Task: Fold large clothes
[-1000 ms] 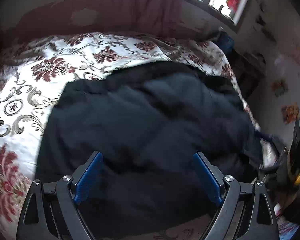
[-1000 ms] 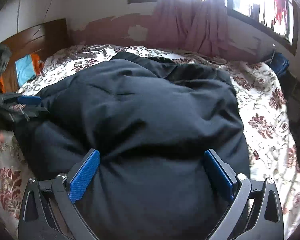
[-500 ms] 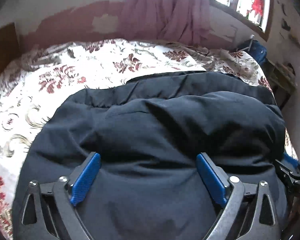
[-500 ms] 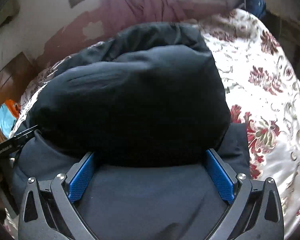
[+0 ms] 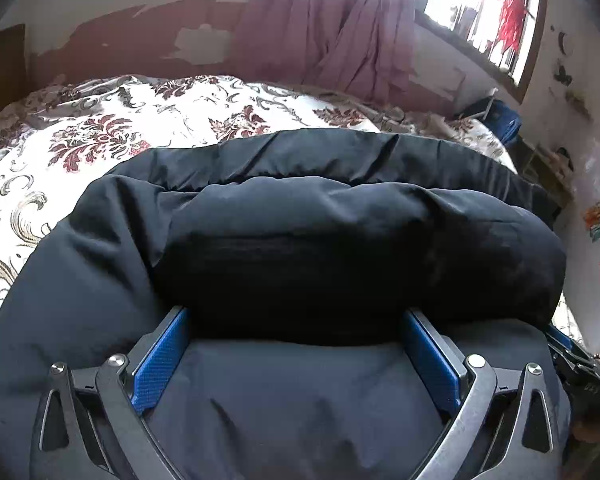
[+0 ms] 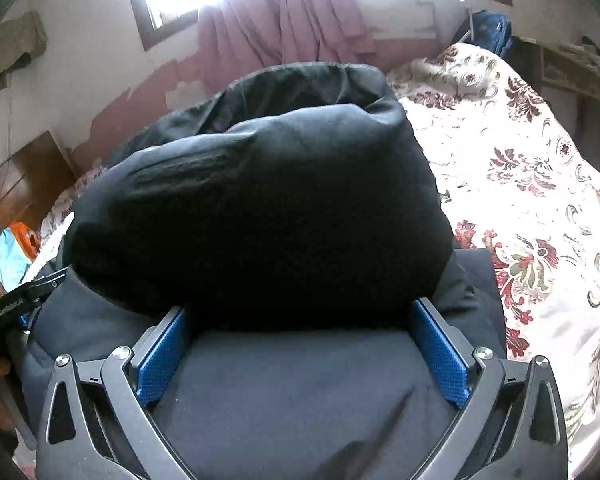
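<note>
A big black padded coat point(image 5: 340, 240) lies on the bed, its far part doubled back into a thick puffy roll point(image 6: 260, 208) over the flatter near layer point(image 6: 300, 392). My left gripper point(image 5: 296, 320) is open wide, low over the near layer. Both blue pads point(image 5: 160, 360) run up to the roll, which hides their tips. My right gripper point(image 6: 300, 316) is open just as wide at the roll's other end, its pads point(image 6: 440, 356) also tucked against the bulge. Each gripper shows at the edge of the other's view, the left one point(image 6: 20, 300) and the right one point(image 5: 572, 364).
The bed carries a white bedspread point(image 5: 100, 140) with red flowers, bare at the left of the coat and on its right point(image 6: 540, 200). Pink curtains point(image 5: 332, 32) hang under a bright window. A wooden headboard point(image 6: 28, 176) and orange and blue cloth point(image 6: 16, 240) sit at the left.
Both grippers have come down and closer to the coat. The coat, spread flatter a second ago, now bulges as a thick roll over both pairs of fingertips. The right view has rolled.
</note>
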Demonstrator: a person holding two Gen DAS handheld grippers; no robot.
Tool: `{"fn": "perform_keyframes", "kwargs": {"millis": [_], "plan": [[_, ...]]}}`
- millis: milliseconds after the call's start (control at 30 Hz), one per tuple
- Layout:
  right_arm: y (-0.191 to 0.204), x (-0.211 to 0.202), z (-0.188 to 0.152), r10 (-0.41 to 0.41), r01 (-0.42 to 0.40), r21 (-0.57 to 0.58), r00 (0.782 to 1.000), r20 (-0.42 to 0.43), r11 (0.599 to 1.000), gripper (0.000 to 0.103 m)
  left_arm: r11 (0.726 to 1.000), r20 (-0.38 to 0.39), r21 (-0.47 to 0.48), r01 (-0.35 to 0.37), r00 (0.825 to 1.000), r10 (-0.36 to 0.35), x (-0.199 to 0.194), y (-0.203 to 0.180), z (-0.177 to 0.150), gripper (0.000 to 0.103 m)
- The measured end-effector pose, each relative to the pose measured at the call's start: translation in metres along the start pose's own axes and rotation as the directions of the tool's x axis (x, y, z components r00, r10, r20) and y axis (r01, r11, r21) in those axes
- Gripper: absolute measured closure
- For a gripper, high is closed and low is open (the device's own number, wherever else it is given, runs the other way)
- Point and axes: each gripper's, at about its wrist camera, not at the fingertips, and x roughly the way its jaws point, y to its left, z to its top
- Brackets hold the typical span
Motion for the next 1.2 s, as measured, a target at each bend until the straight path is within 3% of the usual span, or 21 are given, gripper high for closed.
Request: {"fn": "perform_keyframes", "kwargs": {"millis": [233,400,567,900,1200], "plan": [[-0.013,-0.018,-0.009,-0.012,0.011,0.029,0.999,0.043,1.0,0.001,0.999,-0.015,0.033,0.003,1.0,-0.002,-0.022,-0.004,0.001,0.0],[-0.011,-0.047,-0.016,-0.072,0.071,0.016,0.992,0.099,0.997,0.001,0.995,0.023,0.064,-0.074,0.997,0.073,-0.047,-0.007,-0.004,0.0],[0.0,-0.088,-0.014,-0.047,0.048,-0.007,0.988,0.144,0.999,0.001,0.991,0.046,0.075,-0.115,0.993,0.112,-0.081,-0.009,-0.008,0.0],[0.019,-0.203,-0.03,-0.007,0.017,-0.043,0.977,0.211,0.999,0.001,0.971,0.186,0.143,-0.194,0.968,0.166,-0.192,-0.033,-0.028,0.0],[0.044,-0.296,-0.057,-0.017,0.068,-0.18,0.963,0.269,0.981,0.001,0.964,0.284,0.173,-0.204,0.947,0.15,-0.293,-0.051,-0.065,0.0]]}}
